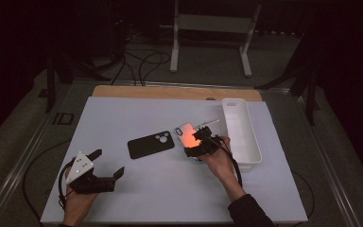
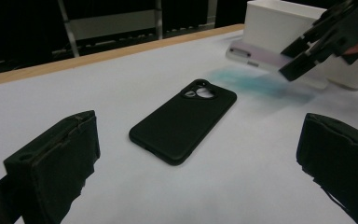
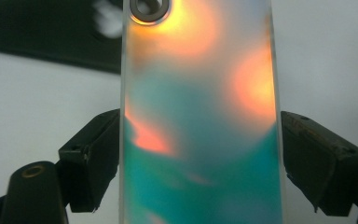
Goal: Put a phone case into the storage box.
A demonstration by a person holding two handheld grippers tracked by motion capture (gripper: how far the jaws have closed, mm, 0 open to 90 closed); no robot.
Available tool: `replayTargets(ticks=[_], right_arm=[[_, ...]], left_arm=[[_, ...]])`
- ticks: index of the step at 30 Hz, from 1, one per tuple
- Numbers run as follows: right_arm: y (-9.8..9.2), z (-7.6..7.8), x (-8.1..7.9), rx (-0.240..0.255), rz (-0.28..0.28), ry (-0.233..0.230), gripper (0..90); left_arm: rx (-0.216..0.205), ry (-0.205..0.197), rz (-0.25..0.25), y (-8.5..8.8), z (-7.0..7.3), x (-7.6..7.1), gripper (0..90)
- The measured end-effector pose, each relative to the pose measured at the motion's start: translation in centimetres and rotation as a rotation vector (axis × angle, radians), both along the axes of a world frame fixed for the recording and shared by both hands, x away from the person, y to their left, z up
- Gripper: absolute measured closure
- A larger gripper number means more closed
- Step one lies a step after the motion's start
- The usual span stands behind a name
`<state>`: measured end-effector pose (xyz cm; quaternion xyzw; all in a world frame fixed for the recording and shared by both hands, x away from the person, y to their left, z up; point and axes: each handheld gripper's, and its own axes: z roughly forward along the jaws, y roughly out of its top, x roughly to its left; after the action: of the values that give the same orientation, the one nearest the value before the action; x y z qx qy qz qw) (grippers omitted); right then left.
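A phone (image 1: 185, 132) with a shimmering orange-and-teal back is held tilted a little above the table, its camera end pointing away from me. My right gripper (image 1: 201, 139) is shut on its long sides; in the right gripper view both black pads (image 3: 93, 158) press the edges of the phone (image 3: 200, 116). A black phone case (image 1: 150, 144) lies flat at mid-table, camera cutout to the right. My left gripper (image 1: 108, 162) rests at the near left, open and with nothing between its jaws, pointing toward the case (image 2: 184, 121). The left gripper view shows the raised phone (image 2: 256, 57) at upper right.
A long white tray (image 1: 246, 163) lies along the right side of the white mat (image 1: 170, 194), just right of the held phone. A wooden table edge (image 1: 170, 92) runs along the back. Beyond it are a metal stand (image 1: 212, 23) and cables on the floor.
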<state>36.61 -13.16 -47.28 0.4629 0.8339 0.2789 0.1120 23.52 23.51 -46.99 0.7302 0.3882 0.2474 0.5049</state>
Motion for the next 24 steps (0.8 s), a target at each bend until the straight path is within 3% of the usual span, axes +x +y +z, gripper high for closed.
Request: replayTargets(ticks=[4, 10, 14, 17, 24], right_arm=[[-0.1, 1.3, -1.1, 0.073, 0.022, -0.07, 16.7], [-0.5, 2.5, -2.9, 0.144, 0.048, -0.156, 16.7], [-0.7, 2.6, -3.9, 0.161, 0.06, -0.181, 16.7], [-1.3, 2.6, -4.9, 0.215, 0.064, -0.19, 16.7], [-1.8, 2.5, -6.6, 0.271, 0.08, -0.241, 16.7]], left_arm=[[-0.018, 0.009, -0.006, -0.1, 0.2, -0.1, 0.0], [-0.027, 0.02, -0.033, -0.8, 0.9, -0.1, 0.0], [-0.038, 0.026, -0.042, -1.2, 1.3, -0.1, 0.0], [-0.043, 0.037, -0.046, -1.6, 2.0, 0.0, 0.0], [-0.06, 0.06, -0.078, -3.2, 3.1, 0.3, 0.1]])
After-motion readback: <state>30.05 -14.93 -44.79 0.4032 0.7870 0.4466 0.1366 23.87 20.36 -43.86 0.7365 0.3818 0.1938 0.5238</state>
